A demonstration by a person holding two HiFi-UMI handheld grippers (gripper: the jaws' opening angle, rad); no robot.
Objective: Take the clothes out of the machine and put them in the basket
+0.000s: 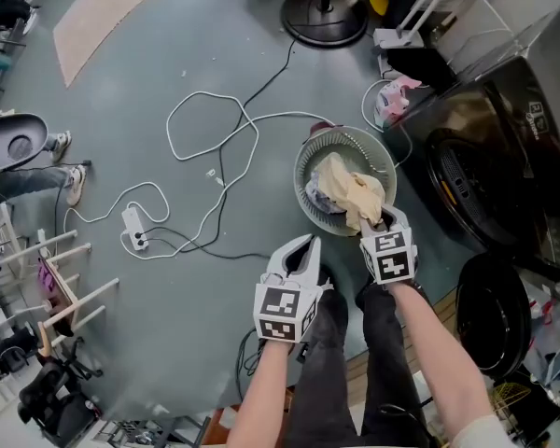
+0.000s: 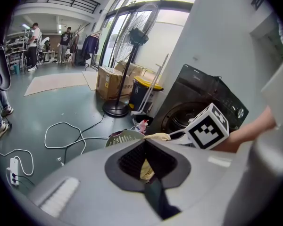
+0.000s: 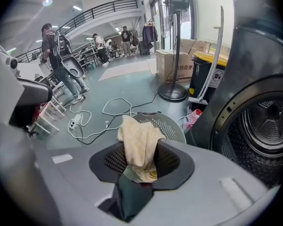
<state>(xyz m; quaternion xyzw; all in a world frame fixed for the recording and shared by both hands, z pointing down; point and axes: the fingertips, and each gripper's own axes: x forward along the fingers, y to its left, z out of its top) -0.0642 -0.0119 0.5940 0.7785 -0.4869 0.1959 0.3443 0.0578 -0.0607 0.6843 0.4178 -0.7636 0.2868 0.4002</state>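
Two grippers angled down — right gripper (image 1: 381,220) clamps cream cloth (image 1: 352,190) over basket (image 1: 304,171); left gripper (image 1: 306,243) closed, empty, beside it.

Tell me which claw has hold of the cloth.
The right claw: the cream cloth is pinched in its jaws over the basket. The left claw is beside the basket, off the cloth.

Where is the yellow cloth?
The yellow cloth is in the right gripper, draped into the round basket, just left of the washing machine in the head view.
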